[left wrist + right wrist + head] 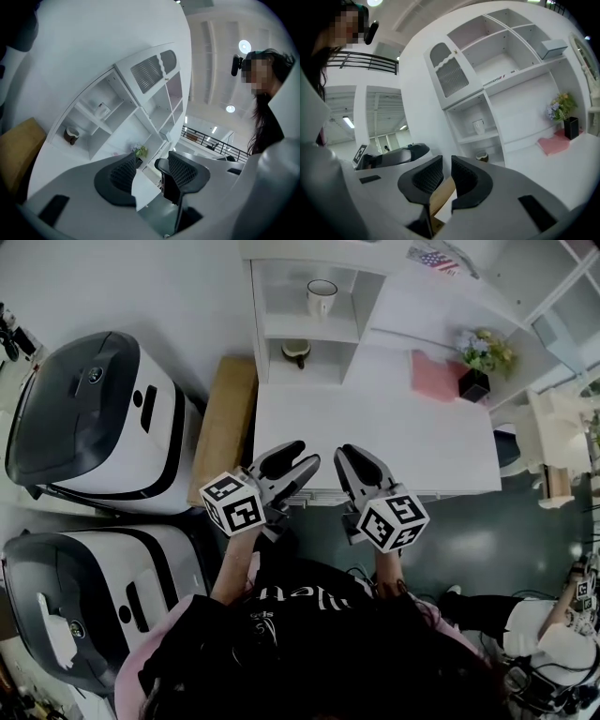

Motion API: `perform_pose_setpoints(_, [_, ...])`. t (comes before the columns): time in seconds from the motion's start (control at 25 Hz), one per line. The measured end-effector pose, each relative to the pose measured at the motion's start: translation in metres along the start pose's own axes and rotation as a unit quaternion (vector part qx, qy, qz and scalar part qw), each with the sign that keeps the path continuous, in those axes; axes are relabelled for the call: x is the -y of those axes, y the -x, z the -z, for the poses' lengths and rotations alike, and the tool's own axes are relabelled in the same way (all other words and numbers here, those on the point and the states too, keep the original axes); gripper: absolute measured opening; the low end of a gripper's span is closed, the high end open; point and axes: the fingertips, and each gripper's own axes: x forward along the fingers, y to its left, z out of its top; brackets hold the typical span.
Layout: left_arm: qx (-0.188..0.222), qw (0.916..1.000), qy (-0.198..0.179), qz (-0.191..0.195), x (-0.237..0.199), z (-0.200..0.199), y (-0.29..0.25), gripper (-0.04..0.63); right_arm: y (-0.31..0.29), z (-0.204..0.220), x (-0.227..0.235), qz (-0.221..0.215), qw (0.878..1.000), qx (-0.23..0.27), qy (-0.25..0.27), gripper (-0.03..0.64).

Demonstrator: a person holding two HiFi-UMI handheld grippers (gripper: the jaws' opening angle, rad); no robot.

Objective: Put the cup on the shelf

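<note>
A white cup [322,297] stands on the upper shelf of the white shelf unit [281,329] at the back of the desk; the gripper views also show the cup [102,110] [478,126]. A brown cup [297,352] sits on the shelf below. Both grippers hover at the desk's near edge, far from the shelf. My left gripper [305,454] [147,161] is open and empty. My right gripper [352,452] [446,160] has its jaws almost together, a thin slit between them and nothing in it.
The white desk [375,427] carries a pink pad [436,376] and a potted flower [478,362] at its right. A wooden board [225,423] stands along its left side. Two large white-and-black machines [94,418] [84,606] fill the left. Cables lie on the floor at right.
</note>
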Motion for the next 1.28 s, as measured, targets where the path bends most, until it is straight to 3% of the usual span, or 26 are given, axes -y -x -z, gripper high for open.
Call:
perform_pose_setpoints(0.4, [-0.004,0.9995,-0.024,-0.022,0.069,0.055,0.010,0.226,0.085,0.016,-0.019,-0.021,1.000,0.004,0.017,0.083])
perform_pose_setpoints(0.64, [-0.005,0.9981,-0.048,-0.037,0.100,0.085,0.032,0.163,0.121,0.036,-0.038,-0.039,0.999,0.001,0.016,0.080])
perform_pose_setpoints(0.88, [0.008,0.9970,-0.061,-0.047,0.123,0.105,0.054,0.100,0.146,0.052,-0.056,-0.053,0.998,0.000,0.026,0.072])
perform_pose_setpoints(1.28, [0.013,0.9969,-0.061,-0.047,0.141,0.125,0.064,0.097,0.173,0.068,-0.066,-0.064,0.997,-0.013,0.039,0.066])
